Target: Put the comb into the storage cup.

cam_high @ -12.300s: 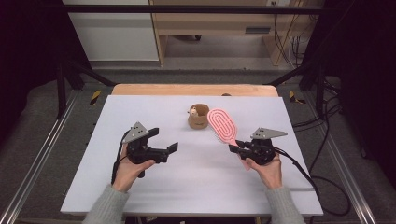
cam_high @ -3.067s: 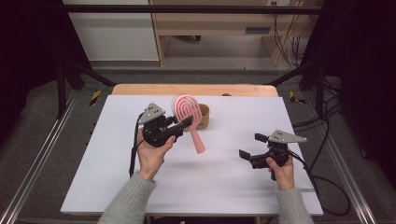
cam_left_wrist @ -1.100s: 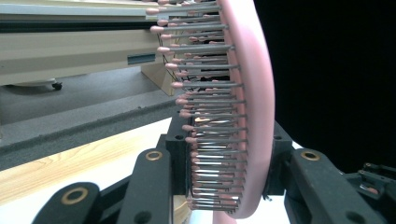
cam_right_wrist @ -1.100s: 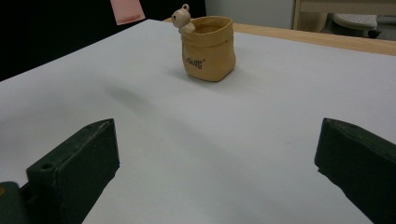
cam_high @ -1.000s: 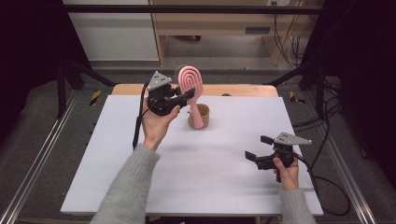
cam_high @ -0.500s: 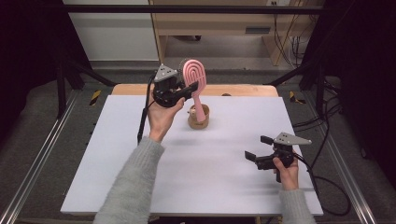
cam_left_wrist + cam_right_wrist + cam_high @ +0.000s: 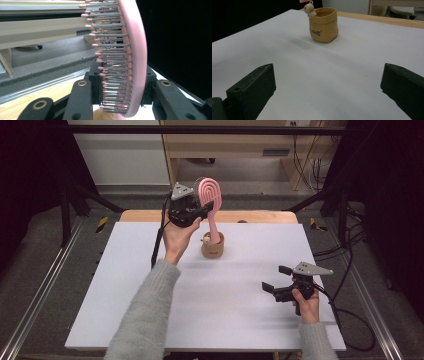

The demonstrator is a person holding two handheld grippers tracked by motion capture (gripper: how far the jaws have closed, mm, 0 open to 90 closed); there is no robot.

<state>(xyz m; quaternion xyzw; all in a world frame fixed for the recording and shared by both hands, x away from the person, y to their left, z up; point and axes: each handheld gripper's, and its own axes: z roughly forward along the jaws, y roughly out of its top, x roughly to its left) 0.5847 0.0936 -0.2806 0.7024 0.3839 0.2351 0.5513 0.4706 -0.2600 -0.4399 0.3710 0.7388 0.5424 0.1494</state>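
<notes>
Left gripper (image 7: pixel 200 211) up over the far side of the white table (image 7: pixel 150 285), jaws clamped on a pink hairbrush (image 7: pixel 210 205) right at the paddle head, one jaw on the bristle side and the other on the smooth back. Brush standing nearly upright, head on top, handle pointing down toward the mouth of a little tan pot (image 7: pixel 212 247). From the high view, hard to say whether the handle tip is inside the pot or just hanging in front of it, so leaving that open. In the left gripper view, pink-tipped bristles (image 7: pixel 110 65) sticking out sideways from the curved pink back, black jaws snug on both sides. Pot sitting on the table near the far edge, roughly centre, shaped like a small sack with some dark lettering on the front and a tiny bear figure (image 7: pixel 309 9) perched on its rim. Right gripper (image 7: pixel 280 282) parked low over the near right part of the table, well apart from the pot, jaws spread wide with nothing between them, pointed at the pot.
</notes>
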